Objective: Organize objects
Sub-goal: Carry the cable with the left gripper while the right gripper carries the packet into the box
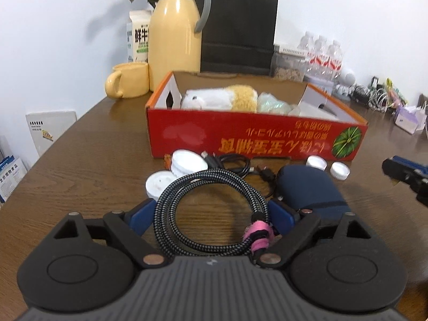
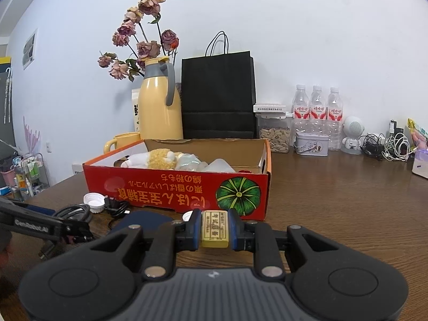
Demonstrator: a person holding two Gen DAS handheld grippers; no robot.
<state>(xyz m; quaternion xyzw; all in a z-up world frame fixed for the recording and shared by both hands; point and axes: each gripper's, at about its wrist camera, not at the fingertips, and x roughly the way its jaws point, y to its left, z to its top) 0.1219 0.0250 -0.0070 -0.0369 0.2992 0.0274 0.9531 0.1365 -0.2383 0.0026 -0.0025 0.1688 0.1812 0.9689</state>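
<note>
A coiled black-and-white braided cable (image 1: 171,203) with a pink tie sits between the blue pads (image 1: 141,215) of my left gripper (image 1: 213,210). Its jaws are closing on the coil, and a pad touches each side. My right gripper (image 2: 214,224) is shut on a small yellow labelled block (image 2: 214,228) held just in front of the red cardboard box (image 2: 174,187). The box (image 1: 254,139) holds a white-and-tan plush toy (image 1: 222,99) and pale wrapped items. The right gripper (image 1: 406,176) shows at the right edge of the left wrist view.
White caps (image 1: 188,161) (image 1: 317,162), a black cable (image 1: 235,164) and a navy pouch (image 1: 310,187) lie before the box. Behind it stand a yellow jug (image 1: 174,40), a yellow mug (image 1: 128,83), a black paper bag (image 1: 238,29) and water bottles (image 2: 317,112).
</note>
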